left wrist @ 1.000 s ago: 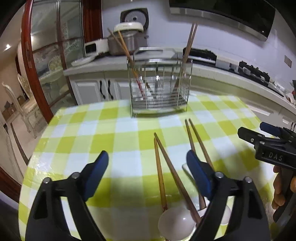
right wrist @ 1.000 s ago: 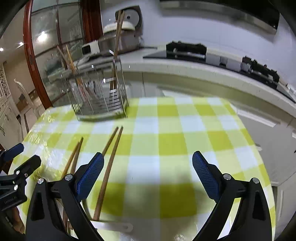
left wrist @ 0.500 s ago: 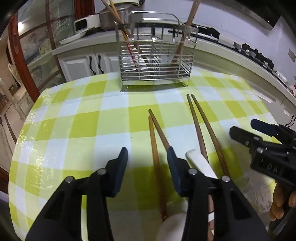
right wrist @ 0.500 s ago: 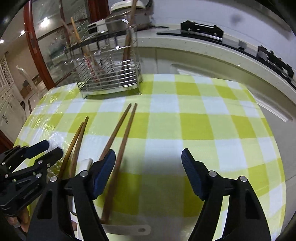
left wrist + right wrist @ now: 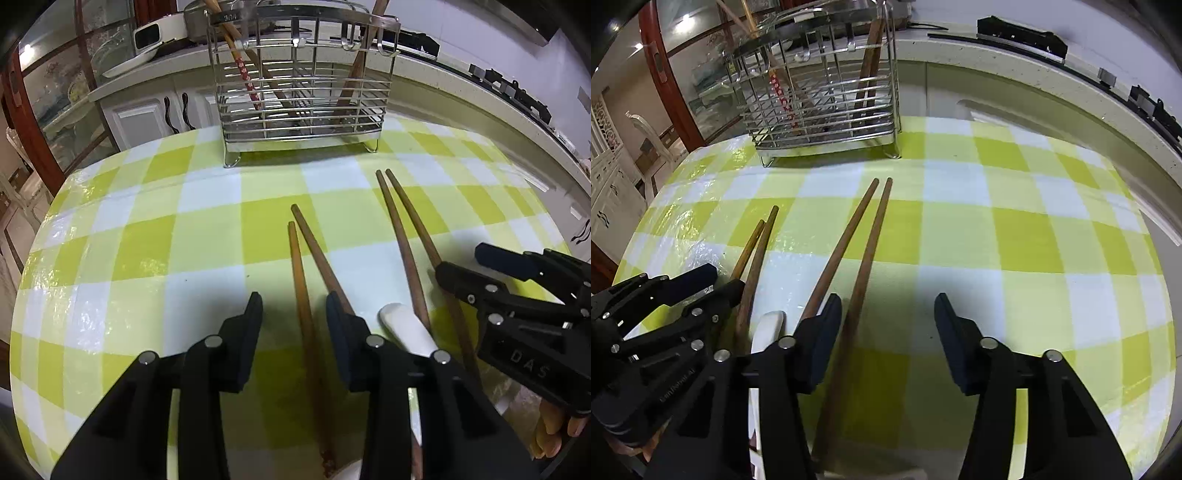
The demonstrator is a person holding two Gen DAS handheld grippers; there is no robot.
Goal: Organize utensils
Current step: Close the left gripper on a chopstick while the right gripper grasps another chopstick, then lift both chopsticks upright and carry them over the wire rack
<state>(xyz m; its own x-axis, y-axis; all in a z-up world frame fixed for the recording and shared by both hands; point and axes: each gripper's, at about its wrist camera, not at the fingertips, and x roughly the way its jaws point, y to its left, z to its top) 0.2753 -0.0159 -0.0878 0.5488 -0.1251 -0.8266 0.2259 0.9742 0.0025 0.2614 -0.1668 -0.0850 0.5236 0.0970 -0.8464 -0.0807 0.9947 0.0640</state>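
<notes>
Two pairs of brown chopsticks lie on the green checked tablecloth. My left gripper is open and low over the left pair, one stick between its fingers. My right gripper is open and low over the darker right pair, one stick between its fingers. A white spoon handle lies between the pairs, also in the right wrist view. A wire utensil rack stands at the table's far side with chopsticks upright in it.
The round table's edge curves close on the right. A kitchen counter with a stove and a rice cooker runs behind the rack. A glass cabinet stands at the left.
Both grippers have moved forward and down toward the chopsticks and their jaws have narrowed. The chopsticks and spoon have not moved.
</notes>
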